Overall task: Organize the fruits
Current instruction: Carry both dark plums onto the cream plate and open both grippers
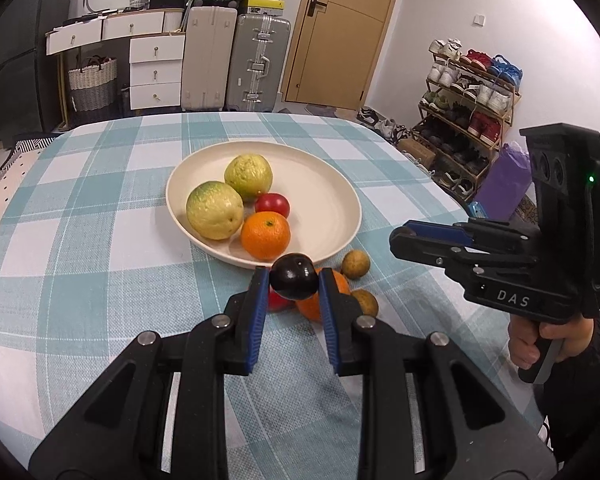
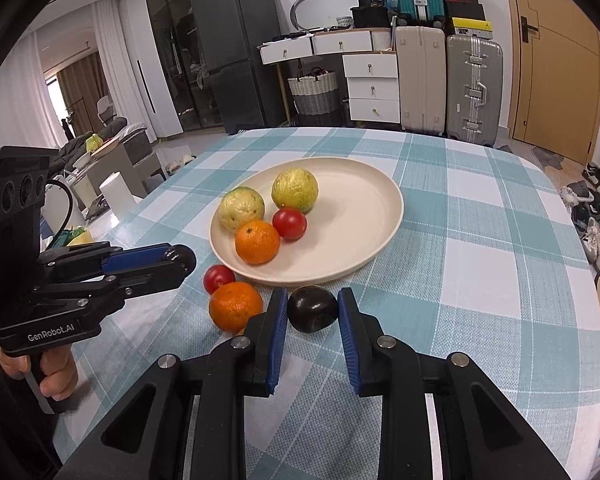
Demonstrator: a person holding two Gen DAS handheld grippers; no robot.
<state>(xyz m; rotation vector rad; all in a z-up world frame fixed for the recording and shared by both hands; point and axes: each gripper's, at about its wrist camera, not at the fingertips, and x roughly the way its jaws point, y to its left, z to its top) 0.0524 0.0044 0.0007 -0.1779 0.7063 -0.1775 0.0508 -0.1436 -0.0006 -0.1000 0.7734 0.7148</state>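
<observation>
My left gripper (image 1: pixel 294 275) is shut on a dark plum (image 1: pixel 293 285), held just above the table in front of the cream plate (image 1: pixel 332 184). My right gripper (image 2: pixel 313 297) is shut on a second dark plum (image 2: pixel 312 310), also near the plate's (image 2: pixel 380 208) front rim. The plate holds two yellow-green fruits (image 1: pixel 214 216), a red tomato (image 1: pixel 273 205) and an orange (image 1: pixel 265 235). On the cloth beside the plate lie another tomato (image 2: pixel 219 278), another orange (image 2: pixel 236 306) and two small brown-green fruits (image 1: pixel 356 264). Each gripper shows in the other's view: the right gripper (image 1: pixel 400 238) and the left gripper (image 2: pixel 182 258).
The table wears a teal and white checked cloth (image 1: pixel 100 208). A person's hand (image 1: pixel 532 344) grips the right handle. Beyond the table stand suitcases (image 1: pixel 258 64), white drawers (image 1: pixel 156 72), a door and a shoe rack (image 1: pixel 468 112).
</observation>
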